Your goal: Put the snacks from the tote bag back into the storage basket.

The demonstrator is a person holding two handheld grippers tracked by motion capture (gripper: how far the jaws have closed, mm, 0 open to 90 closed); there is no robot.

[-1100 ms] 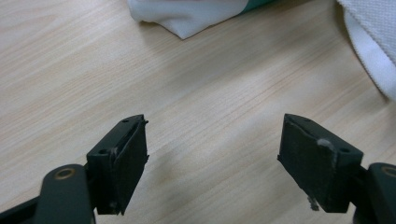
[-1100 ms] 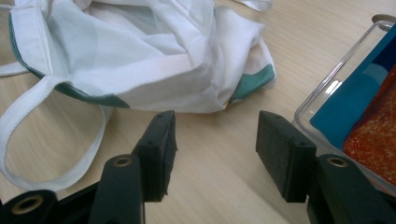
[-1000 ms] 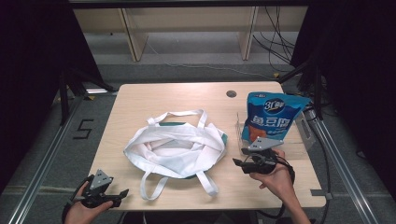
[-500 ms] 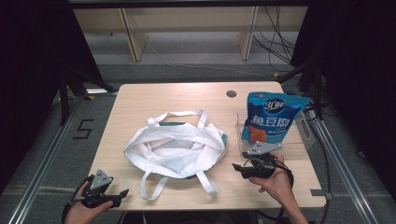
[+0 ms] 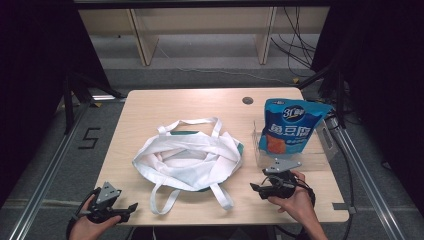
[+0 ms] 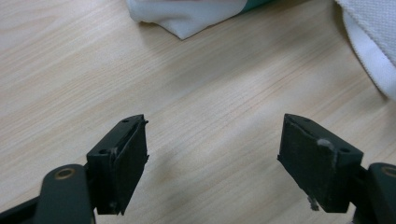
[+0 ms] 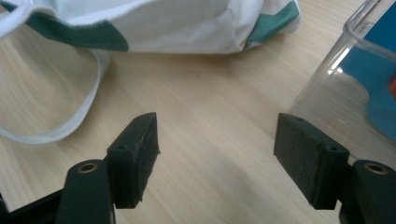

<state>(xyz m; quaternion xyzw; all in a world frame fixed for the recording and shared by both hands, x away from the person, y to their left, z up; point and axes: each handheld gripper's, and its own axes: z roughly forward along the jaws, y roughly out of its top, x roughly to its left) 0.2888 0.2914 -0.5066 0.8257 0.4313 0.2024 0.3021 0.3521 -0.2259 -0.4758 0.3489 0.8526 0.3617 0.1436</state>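
Dark room, light wood table [image 5: 165, 107], shelving behind it, cables on the floor at the back right. White tote bag [image 5: 187, 155] with green trim lies slumped mid-table, mouth up, straps trailing toward the near edge. Blue snack pouch [image 5: 289, 131] stands upright in a clear plastic bin [image 5: 320, 150] at the right side, just beside the bag.

Left gripper [image 5: 131, 207] sits low at the near-left edge, jaws wide apart, nothing between them; in the left gripper view [image 6: 212, 154] there is bare wood ahead and bag fabric at the top. Right gripper [image 5: 254, 188] hovers near the front of the bin, jaws also spread and empty; the right gripper view [image 7: 215, 154] has the bin wall on one side and the bag corner on the other.

Judgement: this looks like the start of packing, nothing picked up yet. Next move likely calls for the right gripper to reach over the bin rim and pinch the pouch top, while the left lifts the bag rim or a strap.

Room: open wood at the near edge and far side. Tight gap between bin and bag. The bin sits close to the right table edge, so avoid pushing it outward.
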